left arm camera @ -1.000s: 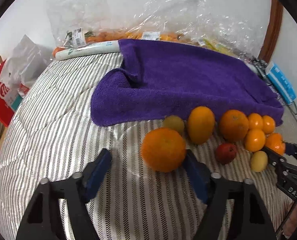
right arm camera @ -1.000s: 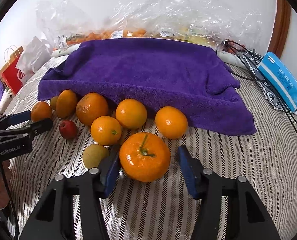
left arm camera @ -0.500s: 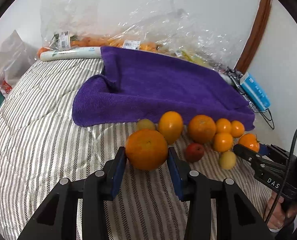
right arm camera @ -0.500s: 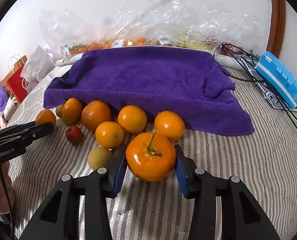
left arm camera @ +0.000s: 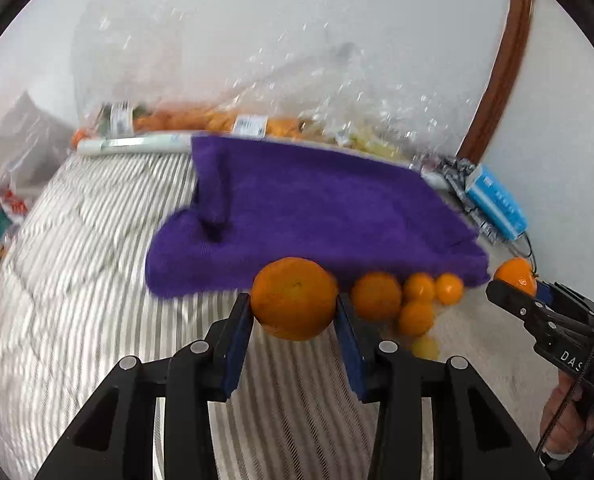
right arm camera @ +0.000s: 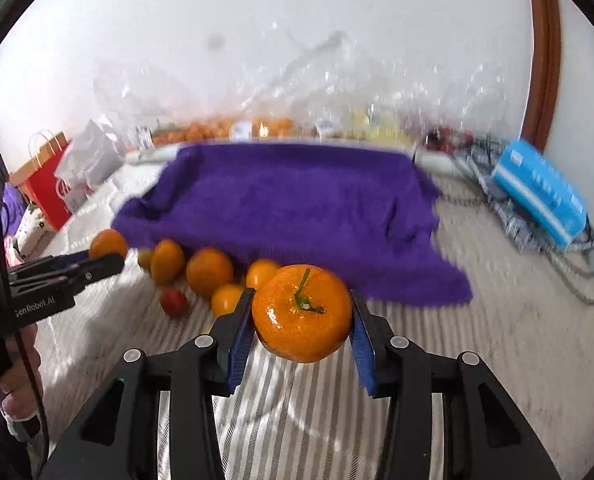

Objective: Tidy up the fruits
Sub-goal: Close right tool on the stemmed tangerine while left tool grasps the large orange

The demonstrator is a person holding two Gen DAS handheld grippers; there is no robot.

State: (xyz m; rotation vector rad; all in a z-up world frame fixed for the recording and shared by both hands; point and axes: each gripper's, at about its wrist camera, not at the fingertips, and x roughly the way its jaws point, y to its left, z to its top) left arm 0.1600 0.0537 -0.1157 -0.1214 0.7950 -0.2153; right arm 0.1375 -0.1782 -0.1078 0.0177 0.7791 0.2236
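My left gripper (left arm camera: 295, 312) is shut on a large orange (left arm camera: 295, 298), held off the striped bedcover. My right gripper (right arm camera: 303, 320) is shut on a stemmed mandarin (right arm camera: 301, 312), also lifted. In the left wrist view the right gripper (left arm camera: 509, 288) shows at the right edge with that mandarin (left arm camera: 515, 276). In the right wrist view the left gripper (right arm camera: 107, 260) appears at the left with its orange (right arm camera: 108, 243). Several loose oranges (right arm camera: 209, 266), a small red fruit (right arm camera: 174, 302) and a yellow-green fruit (left arm camera: 425, 346) lie along the front edge of a purple towel (right arm camera: 293, 208).
Clear plastic bags of fruit (left arm camera: 217, 120) line the wall behind the towel. A blue box (right arm camera: 541, 192) and cables (right arm camera: 577, 256) lie at the right. A red paper bag (right arm camera: 47, 180) and white bags stand at the left. The striped bedcover (left arm camera: 77, 280) spreads left of the towel.
Both grippers closed on their fruit, the left from wide open, and then rose with it off the bedcover. The towel and loose fruit now sit lower and farther in both views.
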